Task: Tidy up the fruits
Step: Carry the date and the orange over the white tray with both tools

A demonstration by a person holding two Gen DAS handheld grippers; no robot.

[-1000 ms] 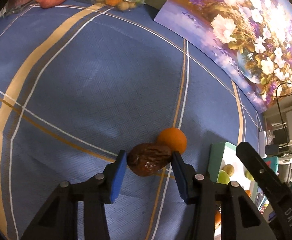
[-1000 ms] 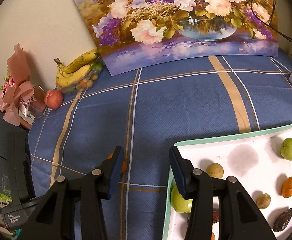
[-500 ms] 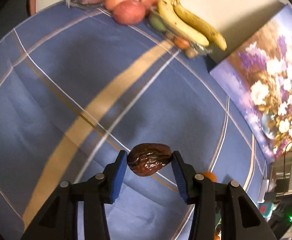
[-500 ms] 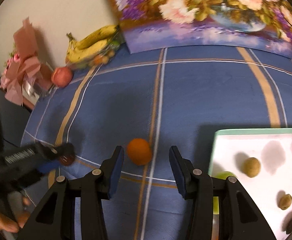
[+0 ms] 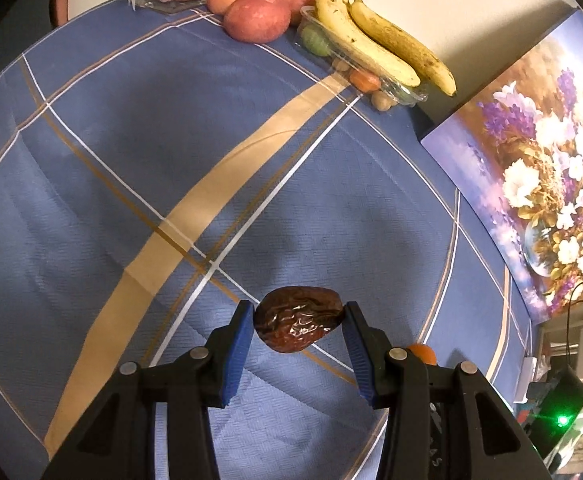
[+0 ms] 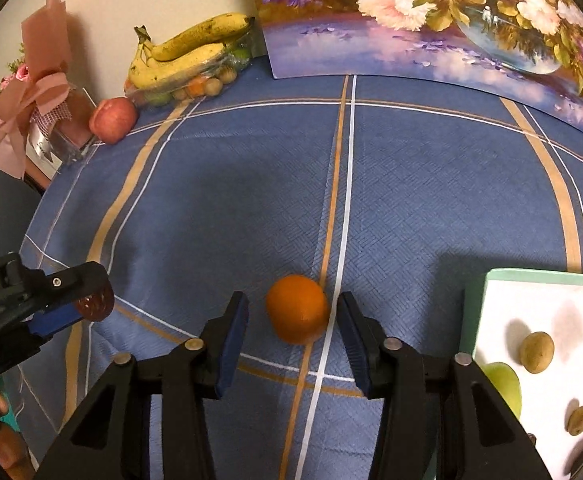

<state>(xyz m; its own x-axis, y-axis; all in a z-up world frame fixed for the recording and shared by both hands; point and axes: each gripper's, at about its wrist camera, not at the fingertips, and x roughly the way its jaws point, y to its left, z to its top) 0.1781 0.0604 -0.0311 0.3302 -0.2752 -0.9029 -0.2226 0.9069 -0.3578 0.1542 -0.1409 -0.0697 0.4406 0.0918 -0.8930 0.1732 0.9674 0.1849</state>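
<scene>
Gripper work first: my left gripper is clamped on the wrinkled brown date, both blue pads pressing its ends, and it hangs clear above the blue checked cloth. My right gripper straddles the small orange, which sits on the cloth between the closing jaws; the pads are not yet touching its skin. To do this well I judge I should centre the orange between the pads, since it sits nearer the right one, and let both meet it at its widest line so it does not roll away. The white tray with its sorted fruit lies just to the right, the likely place for both pieces.
</scene>
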